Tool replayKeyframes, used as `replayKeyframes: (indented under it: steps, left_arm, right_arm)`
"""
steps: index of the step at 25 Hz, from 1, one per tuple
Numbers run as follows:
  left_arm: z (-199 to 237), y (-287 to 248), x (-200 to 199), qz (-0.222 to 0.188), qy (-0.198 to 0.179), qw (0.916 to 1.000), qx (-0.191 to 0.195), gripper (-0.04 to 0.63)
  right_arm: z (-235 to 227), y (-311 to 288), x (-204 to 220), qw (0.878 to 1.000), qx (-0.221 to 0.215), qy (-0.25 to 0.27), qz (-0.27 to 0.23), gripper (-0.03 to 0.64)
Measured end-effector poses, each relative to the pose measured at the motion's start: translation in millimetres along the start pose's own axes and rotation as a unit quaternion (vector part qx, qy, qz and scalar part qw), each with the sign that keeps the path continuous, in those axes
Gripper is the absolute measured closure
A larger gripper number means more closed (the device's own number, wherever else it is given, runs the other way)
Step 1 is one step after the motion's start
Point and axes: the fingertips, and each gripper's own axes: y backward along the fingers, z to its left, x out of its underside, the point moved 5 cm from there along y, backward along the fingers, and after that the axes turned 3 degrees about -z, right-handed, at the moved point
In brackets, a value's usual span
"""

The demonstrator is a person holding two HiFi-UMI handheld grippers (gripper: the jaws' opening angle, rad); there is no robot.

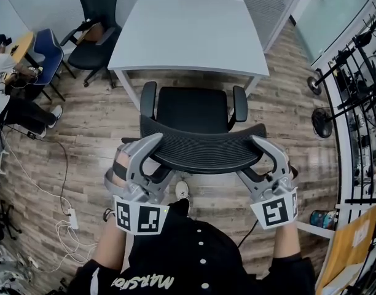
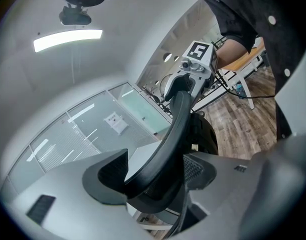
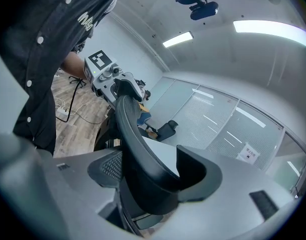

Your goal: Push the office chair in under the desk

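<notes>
Black mesh and black plastic make up the office chair point(image 1: 196, 110), which stands on the wood-plank floor point(image 1: 96, 125) squarely facing the white counter point(image 1: 188, 29). Its seat front lies near the counter's near edge and the whole seat shows clear of the top. Two padded armrests flank the seat, and the curved backrest point(image 1: 203, 151) runs across the head view nearest the person. The chair's base and castors are hidden under the seat and backrest. The left tongs point(image 1: 156, 158) are closed on the left end of the backrest's top rim. The left gripper view shows the rim pinched between the two grey jaws. The right tongs point(image 1: 252, 158) grip the right end in the same way, and the right gripper view confirms the rim is held between its jaws. Each gripper view is largely filled by its own jaws and the rim, so little of the chair below can be made out there. The person's dark shirt point(image 1: 188, 257) covers the lower middle of the head view, and one shoe point(image 1: 182, 190) shows beneath the backrest. A second black chair point(image 1: 96, 35) stands at the counter's far left corner, with a blue chair point(image 1: 50, 49) beside it. A seated person is cut off at the left edge. White cables point(image 1: 64, 217) trail over the floor at lower left.
</notes>
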Motion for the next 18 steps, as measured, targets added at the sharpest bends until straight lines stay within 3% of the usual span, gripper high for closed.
replayKeyframes:
  steps: [18]
  left_arm:
    - [36.0,-61.0,20.8,0.002,0.002,1.0000,0.001,0.293]
  right_arm:
    - [-48.7,-49.3,26.4,1.000,-0.001,-0.002,0.009,0.310]
